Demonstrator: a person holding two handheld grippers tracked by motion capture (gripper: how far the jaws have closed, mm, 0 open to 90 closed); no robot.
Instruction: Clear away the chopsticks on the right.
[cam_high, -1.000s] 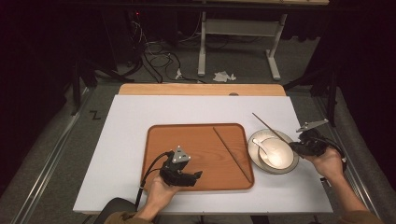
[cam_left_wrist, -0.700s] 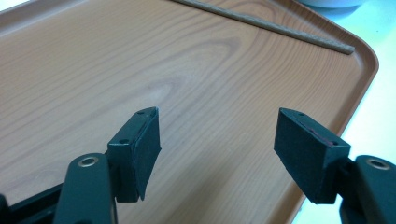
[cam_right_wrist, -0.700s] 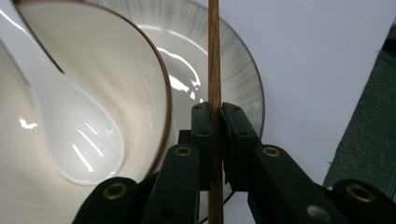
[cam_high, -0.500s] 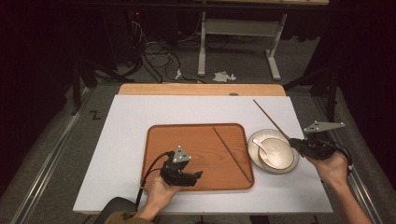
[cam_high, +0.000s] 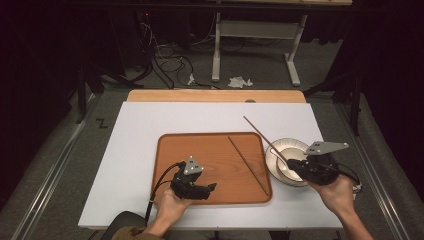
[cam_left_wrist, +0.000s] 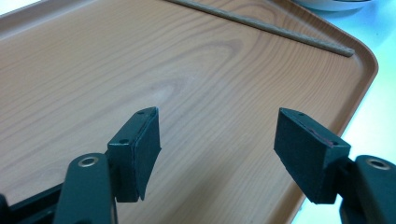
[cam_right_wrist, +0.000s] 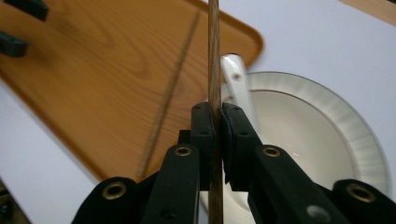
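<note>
A wooden tray (cam_high: 210, 150) lies mid-table with one brown chopstick (cam_high: 249, 166) lying slantwise on its right side. My right gripper (cam_high: 294, 165) is shut on a second chopstick (cam_high: 265, 139), which sticks out up and to the left over the white bowl (cam_high: 295, 146). In the right gripper view the jaws (cam_right_wrist: 217, 122) pinch that chopstick (cam_right_wrist: 214, 56) above the bowl (cam_right_wrist: 327, 135) and its white spoon (cam_right_wrist: 235, 77). My left gripper (cam_high: 207, 190) rests open low over the tray's near part. Nothing lies between its pads (cam_left_wrist: 217, 140), and the tray chopstick (cam_left_wrist: 261, 25) is farther off.
The tray sits on a white board (cam_high: 135, 150) with a wooden strip (cam_high: 215, 96) along its far edge. Beyond the table are a desk frame (cam_high: 260, 45), cables and crumpled paper (cam_high: 240, 81) on the floor.
The right gripper has carried its chopstick left and nearer, after a swing to the right; the stick now crosses the bowl's left rim. The left gripper has stayed where it was.
</note>
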